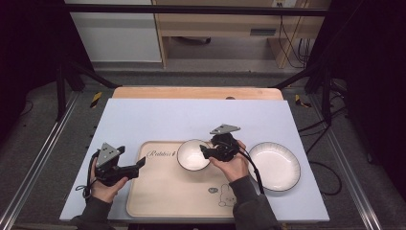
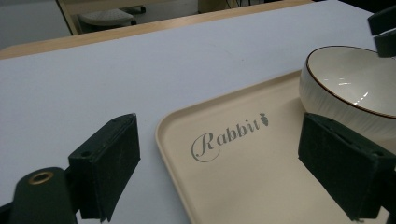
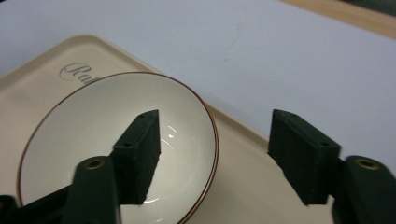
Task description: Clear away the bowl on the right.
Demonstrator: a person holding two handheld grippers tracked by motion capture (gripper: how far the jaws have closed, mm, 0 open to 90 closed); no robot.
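A cream tray (image 1: 167, 191) printed "Rabbit" lies on the near middle of the table. A white bowl (image 1: 193, 155) with a thin brown rim stands on its far right part. My right gripper (image 1: 205, 151) is at the bowl's right edge. In the right gripper view the bowl (image 3: 93, 130) sits under the open right gripper (image 3: 215, 119), one jaw above its inside, the other outside the rim, neither pressing. My left gripper (image 1: 141, 163) hovers at the tray's left edge. It stands open (image 2: 219, 135) over the tray (image 2: 243, 177) corner, with the bowl (image 2: 355, 79) beyond.
A white plate (image 1: 274, 166) with a dark rim lies right of the tray on the pale blue table cover (image 1: 191, 115). A wooden strip (image 1: 196, 92) runs along the table's far edge. Dark frame posts stand at both sides.
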